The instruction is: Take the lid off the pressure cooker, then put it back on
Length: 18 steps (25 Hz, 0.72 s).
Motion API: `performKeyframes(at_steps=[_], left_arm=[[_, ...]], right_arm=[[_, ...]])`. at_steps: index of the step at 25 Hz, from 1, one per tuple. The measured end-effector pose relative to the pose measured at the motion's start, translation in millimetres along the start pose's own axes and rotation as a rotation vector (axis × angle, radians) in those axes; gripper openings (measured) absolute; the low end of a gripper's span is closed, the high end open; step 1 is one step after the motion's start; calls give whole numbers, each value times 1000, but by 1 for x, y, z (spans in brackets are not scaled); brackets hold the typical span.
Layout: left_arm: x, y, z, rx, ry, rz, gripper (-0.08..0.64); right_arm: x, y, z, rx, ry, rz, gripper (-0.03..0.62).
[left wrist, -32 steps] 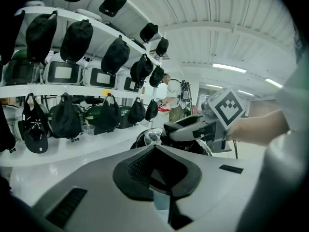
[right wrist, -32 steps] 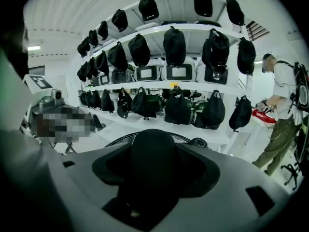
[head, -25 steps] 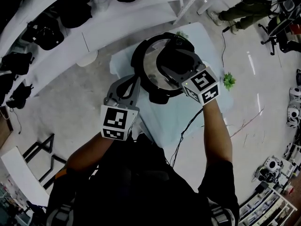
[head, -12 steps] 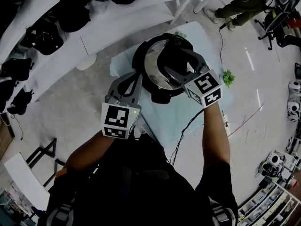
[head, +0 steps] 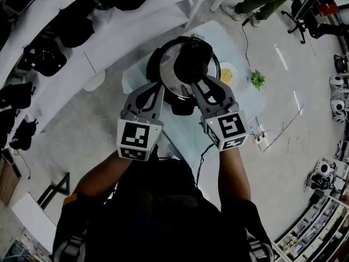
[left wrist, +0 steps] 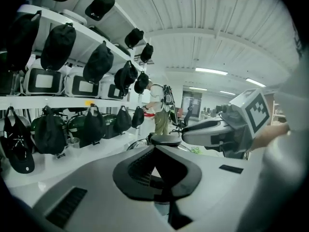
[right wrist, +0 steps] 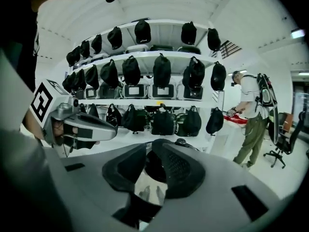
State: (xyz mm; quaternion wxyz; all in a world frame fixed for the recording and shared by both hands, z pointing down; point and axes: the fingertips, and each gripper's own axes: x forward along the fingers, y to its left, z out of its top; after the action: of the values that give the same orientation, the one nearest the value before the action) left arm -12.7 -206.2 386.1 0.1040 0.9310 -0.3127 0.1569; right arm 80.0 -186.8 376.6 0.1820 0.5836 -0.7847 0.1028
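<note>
**Lid seated, both claws short of it**

The round steel pressure cooker (head: 157, 64) stands on the pale-blue-clothed table (head: 182, 135). Its steel lid with the black top handle (head: 193, 61) rests on the pot; locked or not, I cannot tell. My right gripper (right wrist: 152, 153) has just been closing its jaws, which stand part-way apart with nothing between them. My left gripper (left wrist: 155, 151) is clenched on nothing. Both hover just short of the cooker. To lift the lid cleanly, I judge I must spread the right jaws wider, straddle the top handle squarely and steady the black side handle (head: 182, 107) with the left. Then I should twist before pulling up, since a skewed bite may slip.
</note>
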Motion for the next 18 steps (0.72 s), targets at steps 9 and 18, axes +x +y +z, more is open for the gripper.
performKeyframes(at_steps=[9,18], left_arm=[[-41,-77,-1,14,-31,31,5],[-102,-155,-19,16,-60,89,5]], right_arm=[[-81,34,-27,134,-18,-56,28],[-170,76,-59,144,-34,-7,21]])
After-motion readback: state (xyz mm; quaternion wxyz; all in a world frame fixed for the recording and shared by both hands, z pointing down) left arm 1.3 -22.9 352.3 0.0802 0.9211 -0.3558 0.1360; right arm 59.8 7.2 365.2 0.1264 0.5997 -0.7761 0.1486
